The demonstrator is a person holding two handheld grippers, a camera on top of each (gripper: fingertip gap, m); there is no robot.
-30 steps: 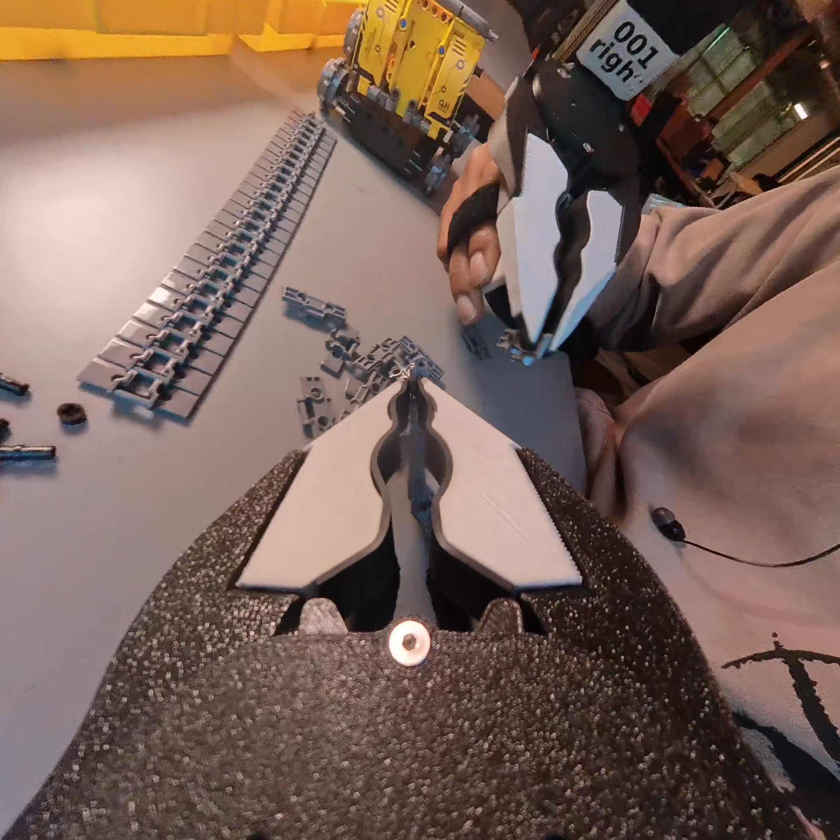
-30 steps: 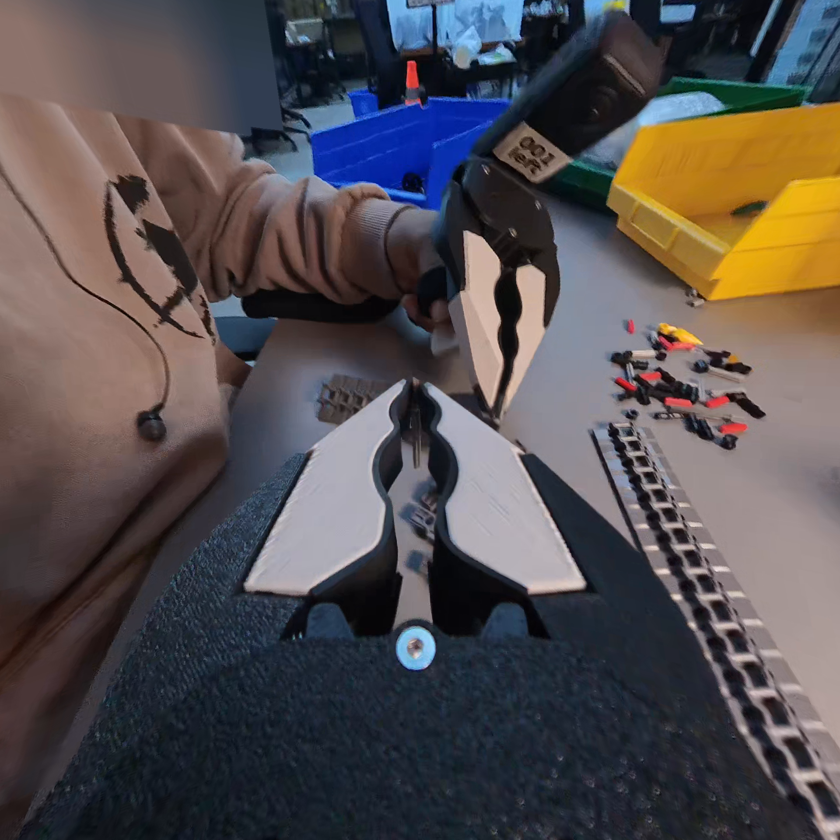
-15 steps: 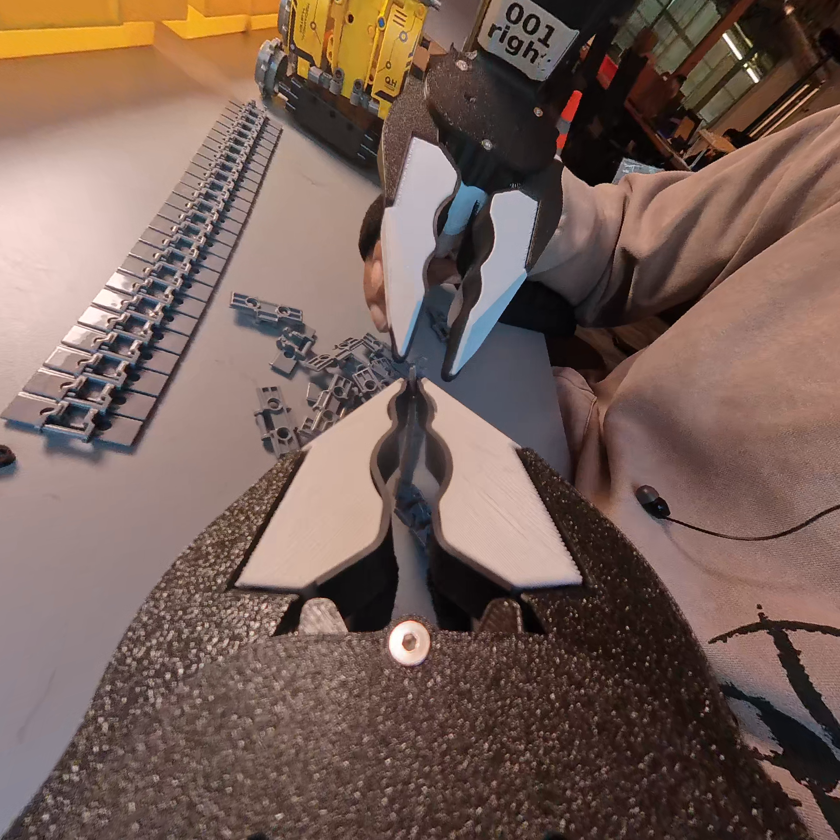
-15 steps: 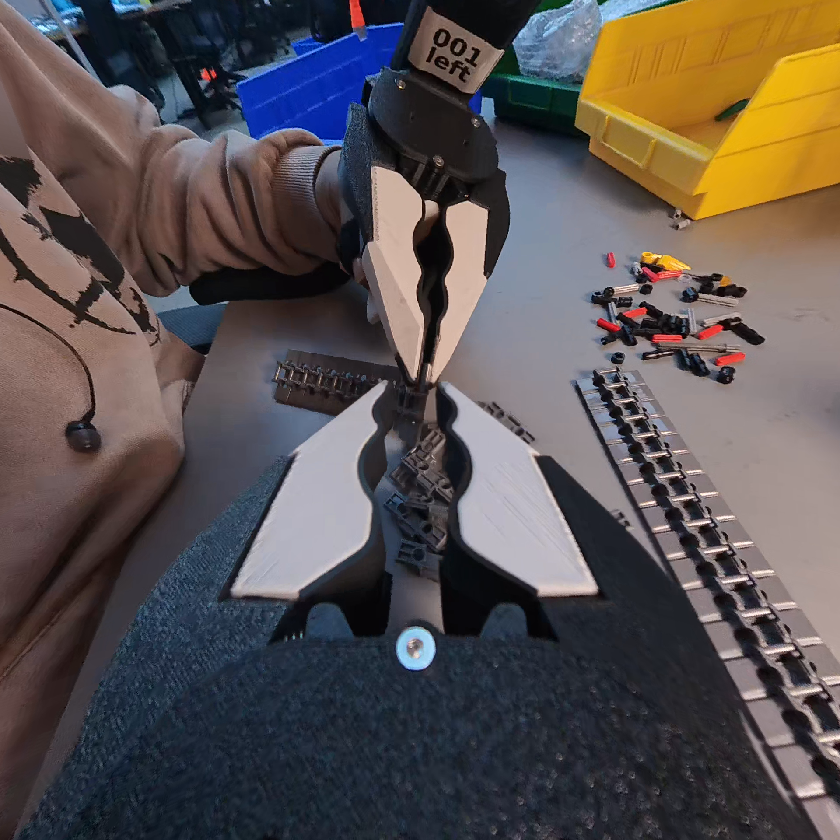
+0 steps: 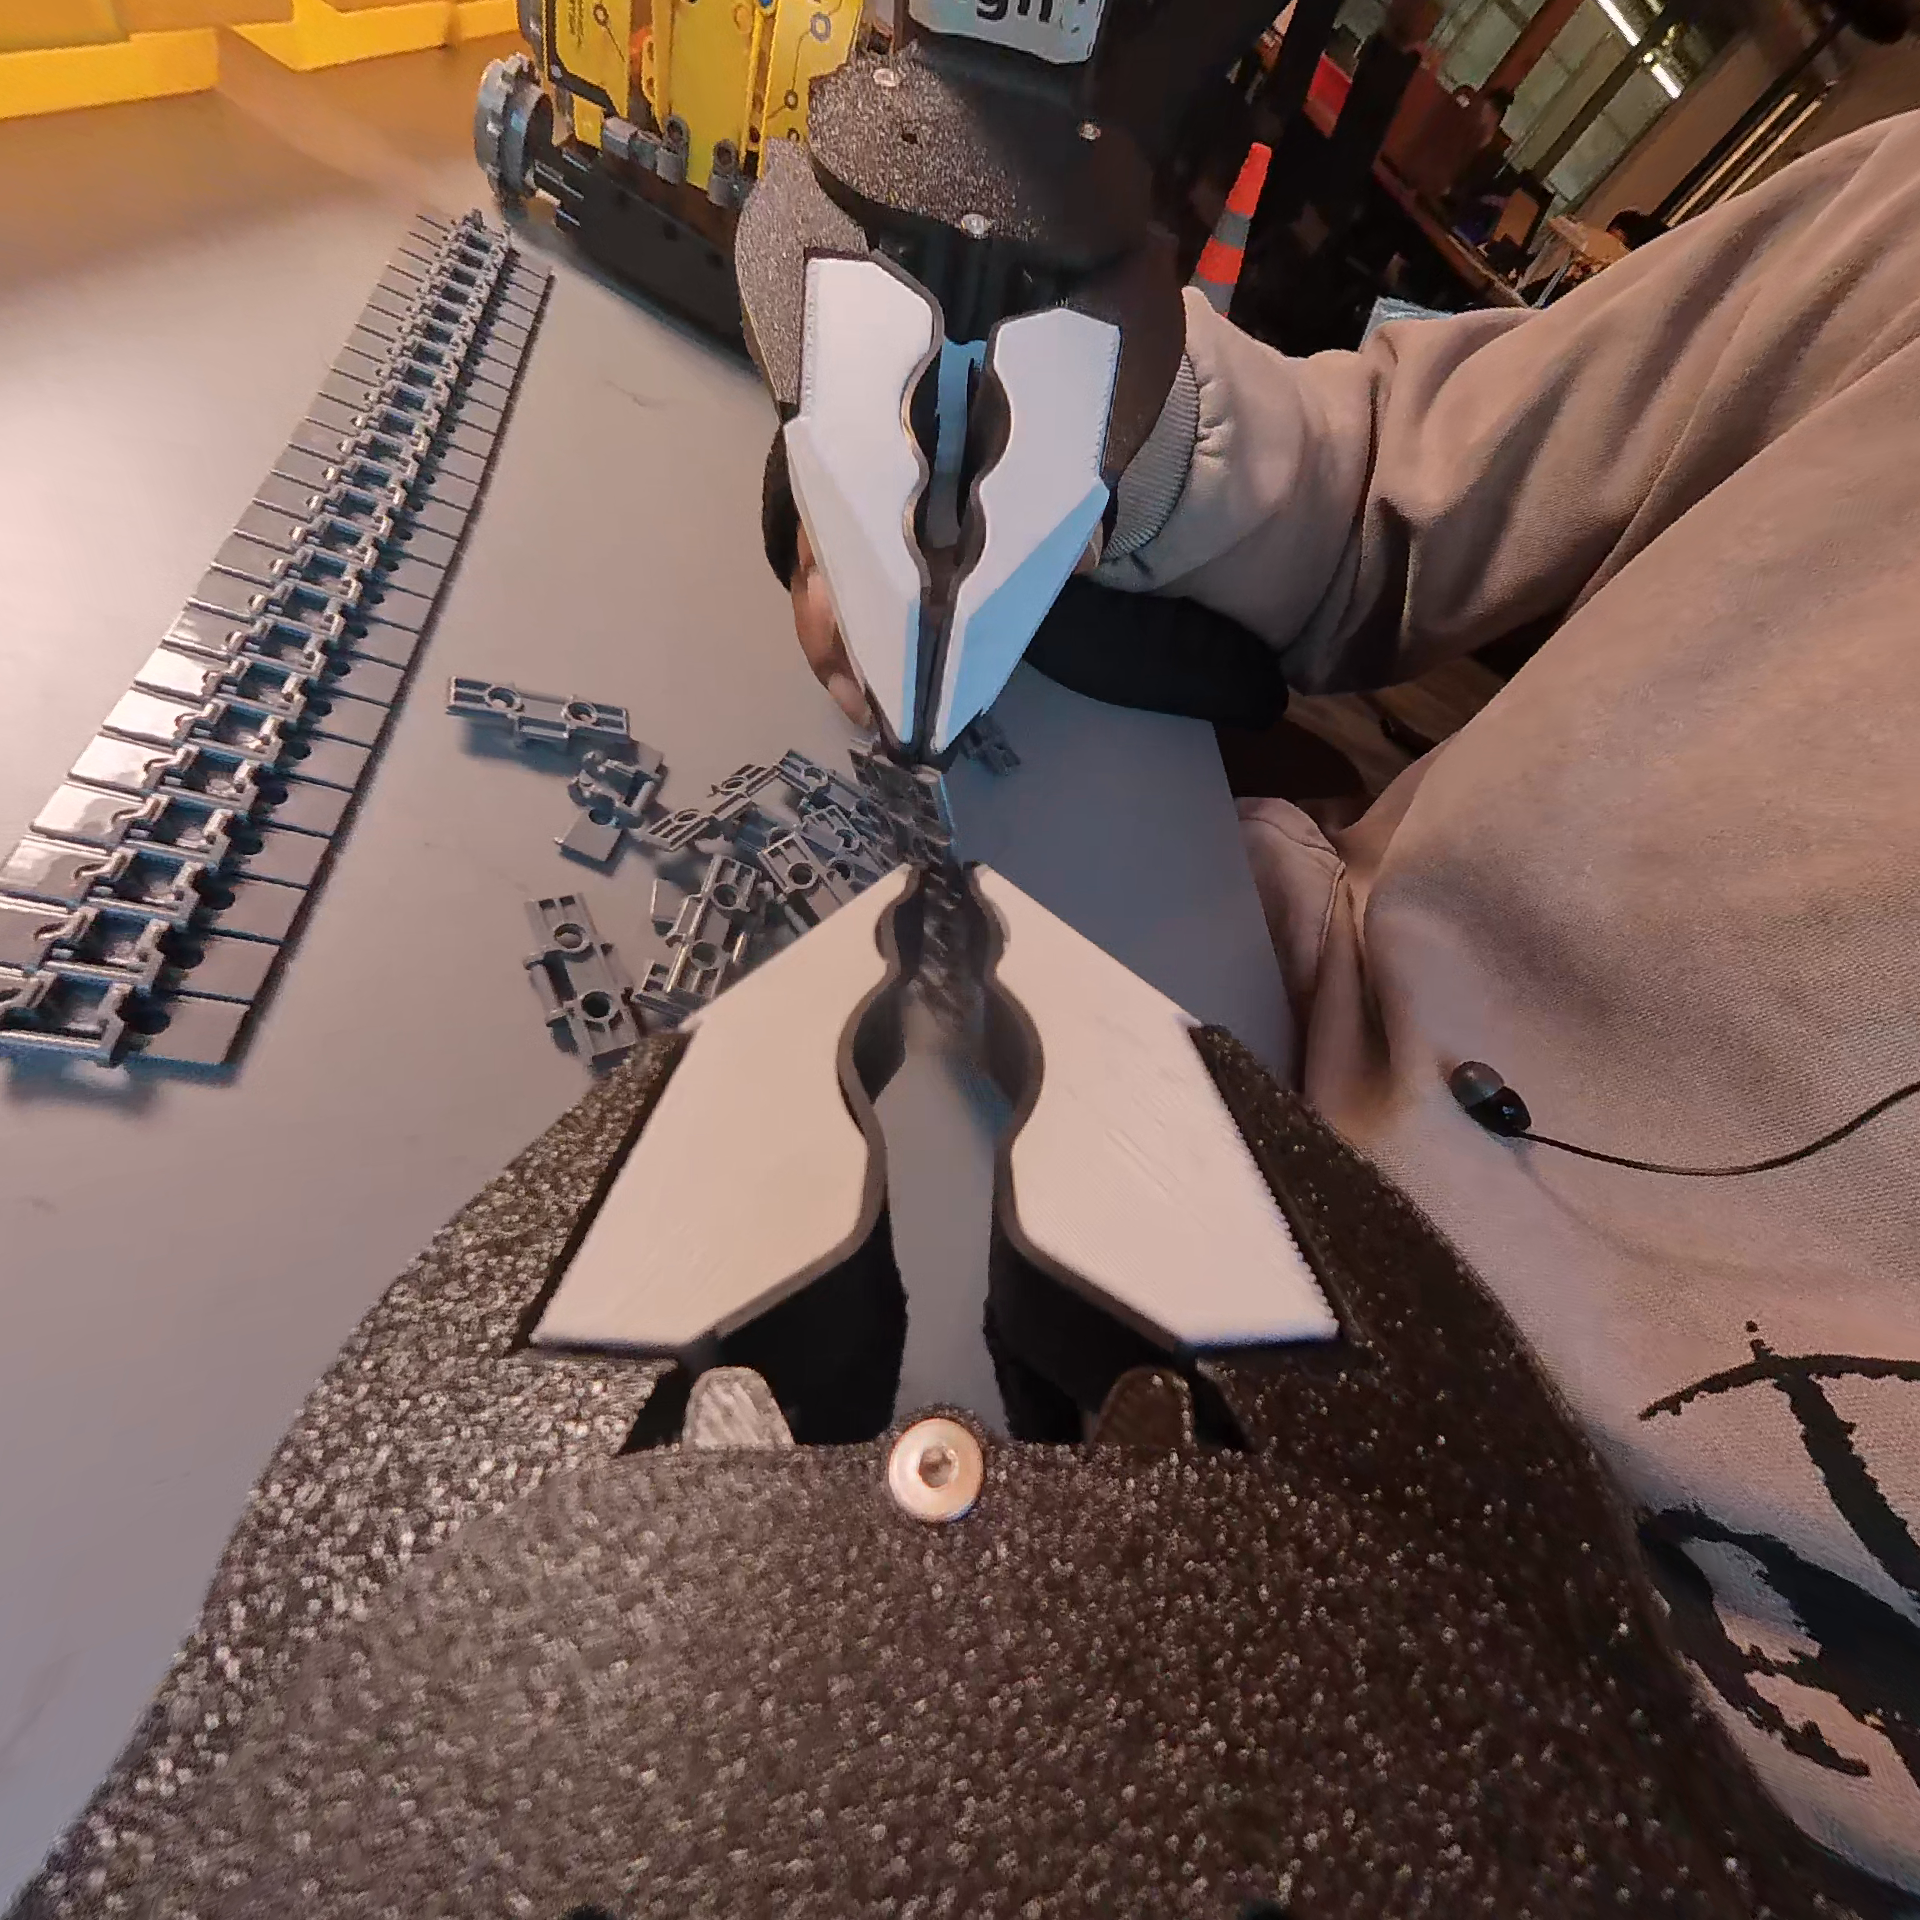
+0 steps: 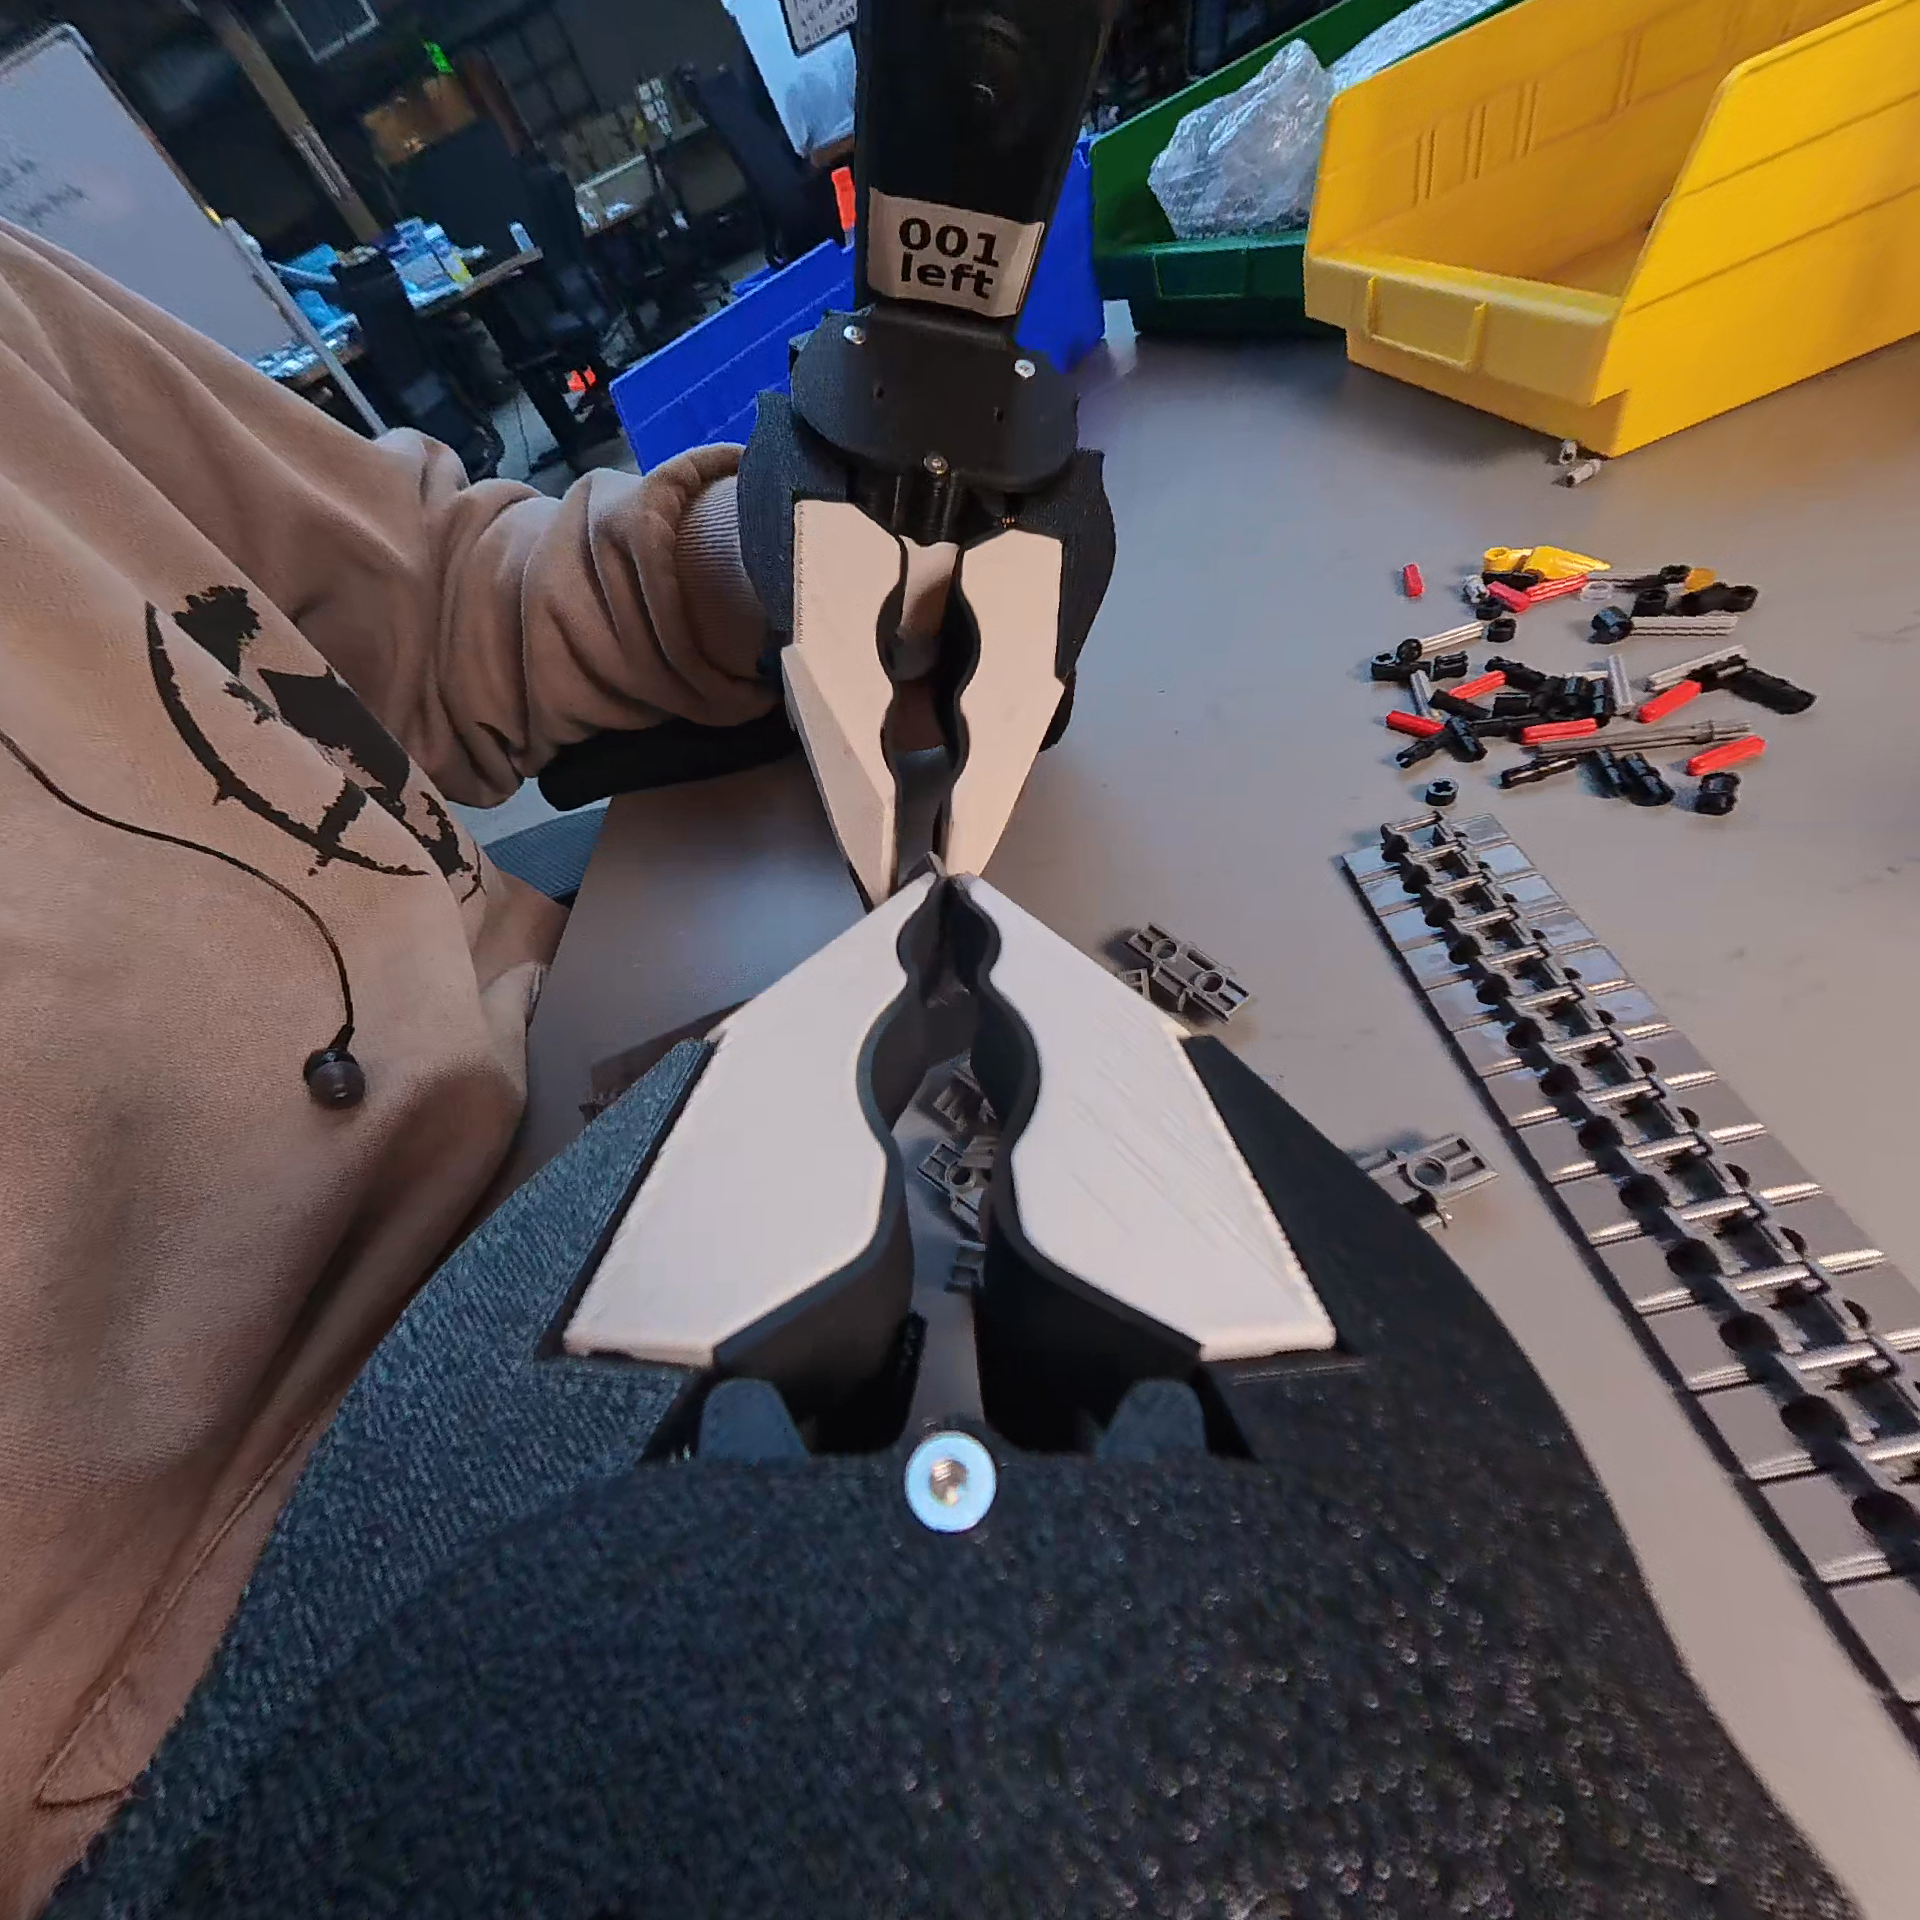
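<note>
My left gripper (image 5: 940, 878) is shut on a small dark grey track-link piece (image 5: 938, 940) that shows blurred between its jaws. My right gripper (image 6: 943, 885) faces it tip to tip just above the grey table (image 5: 260, 1195) and is shut on the far end of the same piece (image 6: 933, 864). The right gripper also shows in the left wrist view (image 5: 921, 743), and the left gripper in the right wrist view (image 6: 920, 881). A loose pile of grey track links (image 5: 727, 862) lies directly under and left of the tips. How much of the piece each holds is hidden.
A long assembled track strip (image 5: 281, 665) lies on the table, also in the right wrist view (image 6: 1662, 1143). A yellow vehicle model (image 5: 665, 114) stands behind. Small red and black pins (image 6: 1579, 686), yellow bins (image 6: 1610, 229) and the person's sleeves (image 6: 540, 644) are near. Only a small space, under 4 cm, lies between the two pairs of fingers. The yellow vehicle model (image 5: 665, 114) is about equally far from each gripper, around 30 centimetres.
The right gripper swung in to face the left one, opened, then closed at its tip. Both grippers came together over the link pile.
</note>
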